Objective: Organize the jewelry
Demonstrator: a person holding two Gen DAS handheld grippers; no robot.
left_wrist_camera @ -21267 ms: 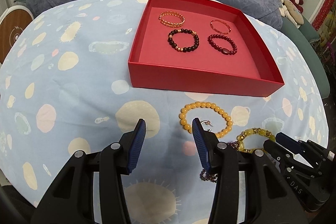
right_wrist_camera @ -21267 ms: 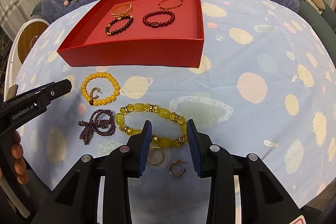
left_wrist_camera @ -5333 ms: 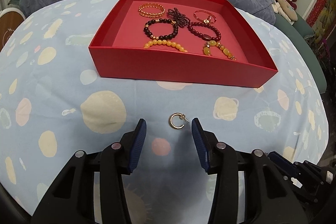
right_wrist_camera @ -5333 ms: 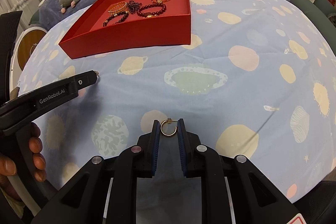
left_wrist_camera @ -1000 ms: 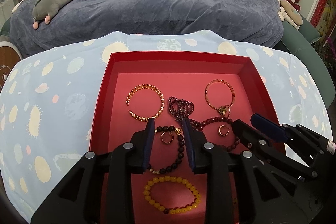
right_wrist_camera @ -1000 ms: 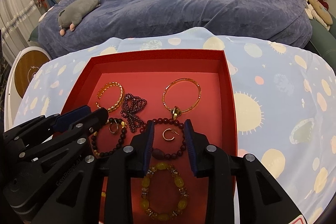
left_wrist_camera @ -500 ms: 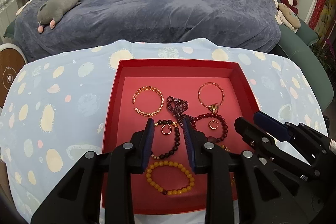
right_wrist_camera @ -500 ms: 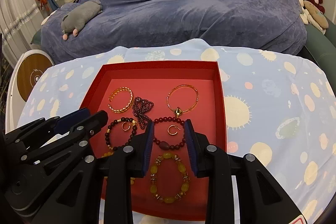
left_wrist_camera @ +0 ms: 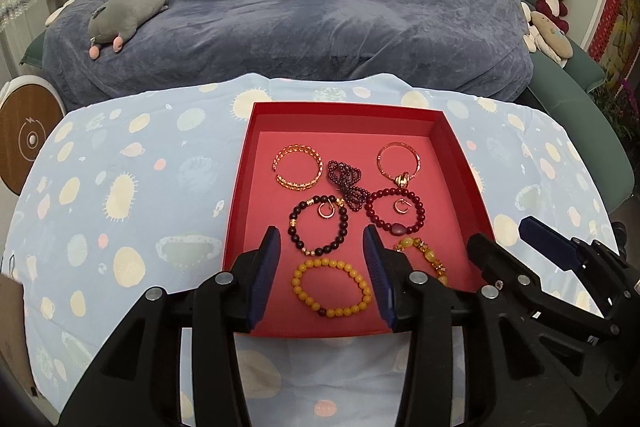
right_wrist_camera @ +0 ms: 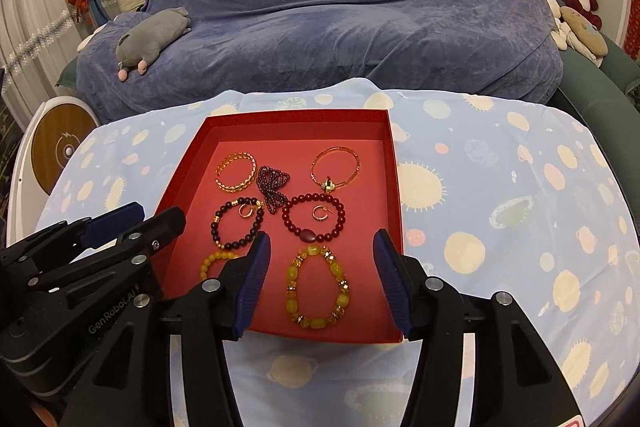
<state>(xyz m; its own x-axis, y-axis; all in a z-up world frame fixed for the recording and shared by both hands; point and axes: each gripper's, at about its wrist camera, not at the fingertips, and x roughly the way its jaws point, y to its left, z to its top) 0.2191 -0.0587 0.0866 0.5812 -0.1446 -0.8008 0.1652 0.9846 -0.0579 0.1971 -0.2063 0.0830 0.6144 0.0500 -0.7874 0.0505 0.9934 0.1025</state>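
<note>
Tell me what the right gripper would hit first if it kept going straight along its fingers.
Probably the yellow-green bead bracelet on the floor of the red box. The right gripper, its empty jaws opening, frames that bracelet, though depth is hard to judge.

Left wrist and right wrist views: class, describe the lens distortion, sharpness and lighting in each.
Left wrist view: strong fisheye, dark corner vignette, red tray walls splay outward; soft even light, beads sharp, no glare. Right wrist view: same bowing, the patterned cloth's far edge curves; the yellow faceted bracelet is crisp, faint shadows only.
</note>
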